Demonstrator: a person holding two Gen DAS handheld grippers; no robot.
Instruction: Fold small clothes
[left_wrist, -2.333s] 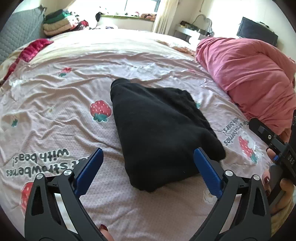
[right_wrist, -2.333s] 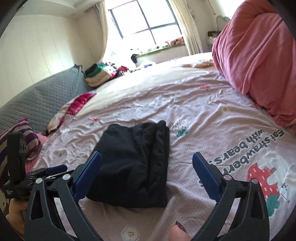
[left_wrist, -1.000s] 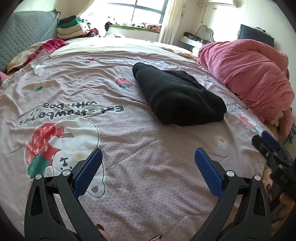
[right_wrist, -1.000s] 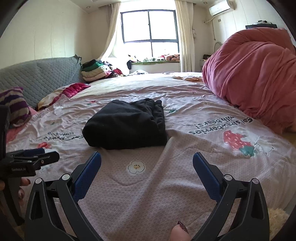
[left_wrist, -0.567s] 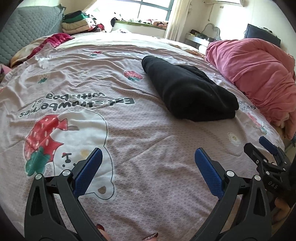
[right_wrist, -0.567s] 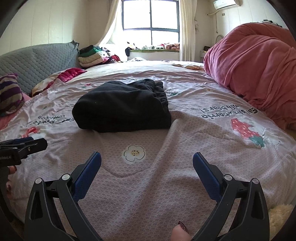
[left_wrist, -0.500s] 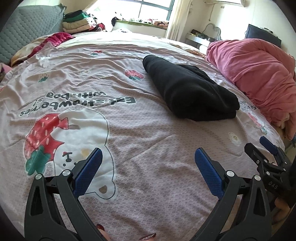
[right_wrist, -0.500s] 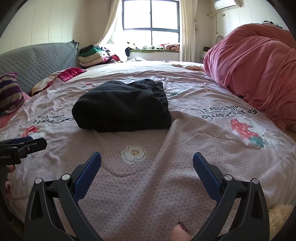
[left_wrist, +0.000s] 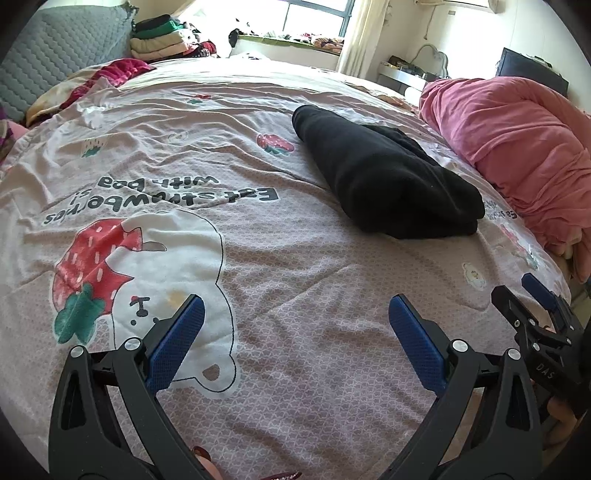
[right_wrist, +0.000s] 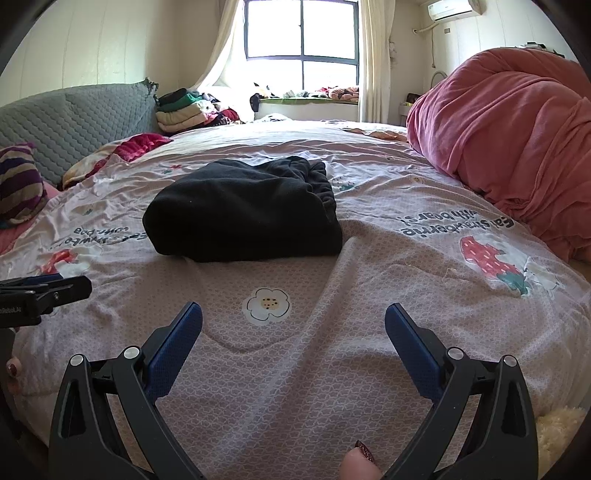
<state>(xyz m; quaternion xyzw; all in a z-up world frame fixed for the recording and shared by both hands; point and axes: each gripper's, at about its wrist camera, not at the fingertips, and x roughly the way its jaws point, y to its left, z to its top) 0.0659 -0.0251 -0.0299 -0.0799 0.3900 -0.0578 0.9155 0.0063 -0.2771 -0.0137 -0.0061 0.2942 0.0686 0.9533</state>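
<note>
My left gripper and right gripper both gape wide, holding nothing, above the bedsheet; one folded black garment lies at 11 o'clock.

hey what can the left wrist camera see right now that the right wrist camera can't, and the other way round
Only the left wrist view shows the big strawberry bear print and a dark screen by the far wall. Only the right wrist view shows the striped pillow, the air conditioner and the whole window. Both show the folded black garment on the pink bedspread, the red duvet, and each gripper's jaws open and empty.
</note>
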